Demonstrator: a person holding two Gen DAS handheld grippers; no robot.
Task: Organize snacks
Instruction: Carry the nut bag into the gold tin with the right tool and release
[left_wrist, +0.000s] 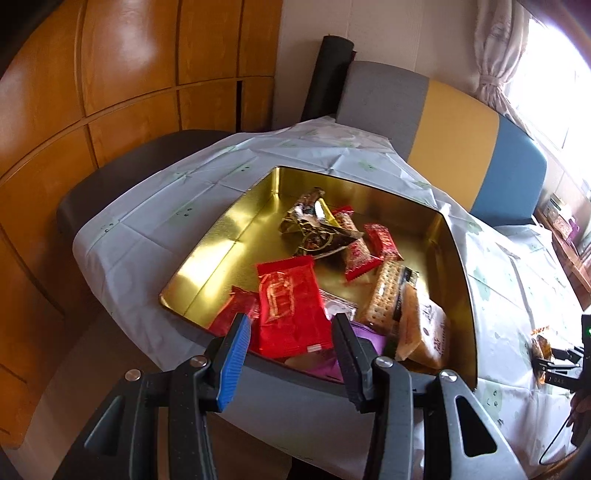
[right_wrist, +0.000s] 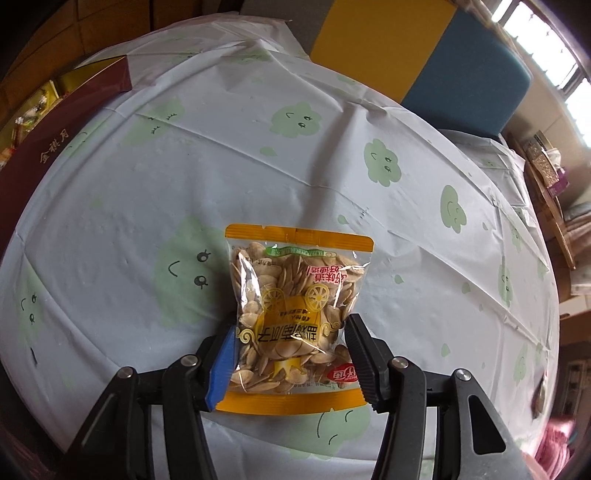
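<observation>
Clear plastic with orange bands: a seed packet (right_wrist: 295, 314) lies flat on the worktop (right_wrist: 258, 147), between the fingers of the right gripper (right_wrist: 291, 362). The blue pad (right_wrist: 221, 369) touches the packet's left edge; the black finger (right_wrist: 364, 362) sits at its right edge. Whether both pads press yet cannot be told; no earlier picture to compare.

Risks, as judged:
- The packet is slack and glossy. A squeeze across its width may buckle it upward rather than hold it, and it could slide out on the lift.
- The fingers meet only the near half, so the far end would droop and swing.
- The thin tablecloth (right_wrist: 369, 110) is creased and loose; fingertips scraping low could snag and drag it.

Left gripper (left_wrist: 291, 343): fingers spread, nothing between them, hovering at the near edge of the gold tin (left_wrist: 221, 236). The tin already holds a red wrapper (left_wrist: 291, 306), a cracker sleeve (left_wrist: 384, 295), small red sachets (left_wrist: 382, 242), a dark foil bag (left_wrist: 317, 229) and a tan packet (left_wrist: 424, 332), piled toward the near right. The far left of the floor is bare.

In the way: the tin's maroon outer wall (right_wrist: 55, 140) stands left of the seed packet, so it must be carried over the rim. The left gripper hanging at the tin's edge could crowd that approach. A colour-block chair (left_wrist: 443, 122) stands behind the worktop, well apart.
</observation>
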